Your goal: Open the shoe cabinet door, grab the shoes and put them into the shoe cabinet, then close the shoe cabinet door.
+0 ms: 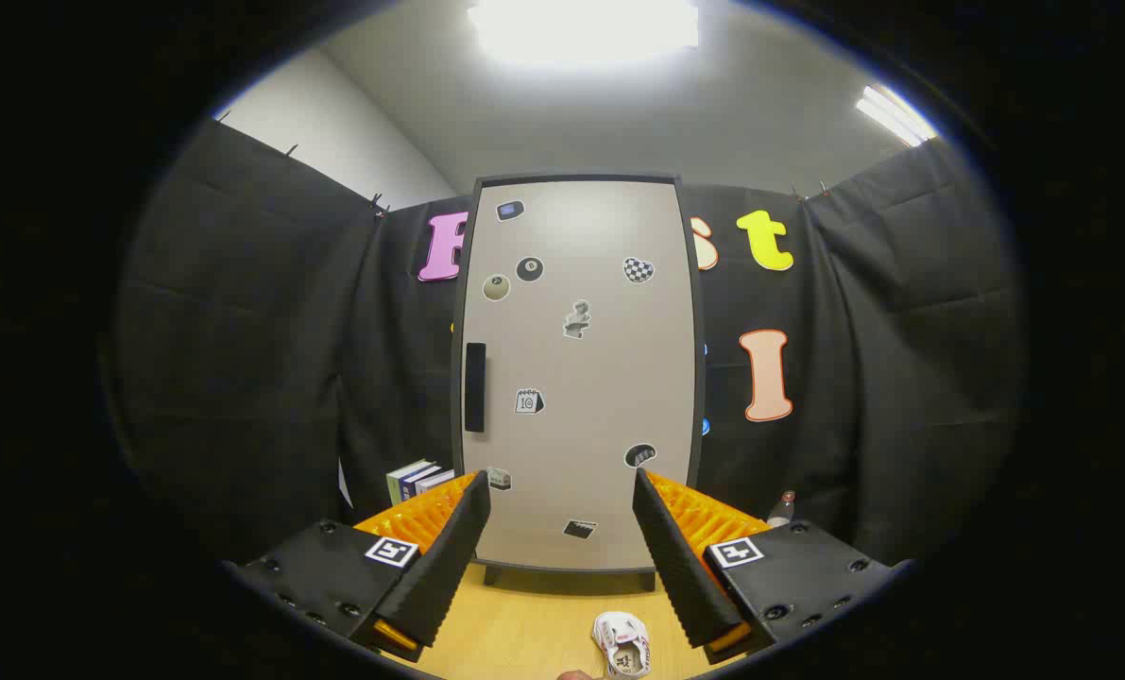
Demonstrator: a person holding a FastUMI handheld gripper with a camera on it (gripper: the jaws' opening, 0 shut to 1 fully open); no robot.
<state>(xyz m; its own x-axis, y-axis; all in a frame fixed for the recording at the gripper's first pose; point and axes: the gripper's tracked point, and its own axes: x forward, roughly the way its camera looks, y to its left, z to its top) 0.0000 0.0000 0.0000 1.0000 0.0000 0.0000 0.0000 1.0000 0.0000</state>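
Shoe cabinet (pixel 576 378) is seen standing upright on the desk (pixel 524 633), straight ahead of and beyond the gripper (pixel 560 486), with its pale door (pixel 609 397) judged to be fully shut. A dark vertical handle (pixel 475 387) is set on the door near the cabinet's left edge, about halfway up. Small stickers are scattered over the door face. The jaws are held wide apart and nothing is gripped between them; the lower part of the cabinet is framed in the gap. A small white shoe (pixel 622 644) is seen lying on the desk in front of the cabinet, close beneath the gripper, nearer the right-hand finger. A few books (pixel 418 479) are stacked to the left of the cabinet, and a small bottle (pixel 782 508) stands to its right. The step in hand is judged to be the opening of the door. To do it well, the gripper should be raised and shifted toward the handle, the jaws lined up so that the handle is taken between them, and the pull made along the arc of the door, whose hinge is presumably on the cabinet's right side. The shoe should be kept clear of the door's swing, and the light cabinet should not be dragged across the desk.
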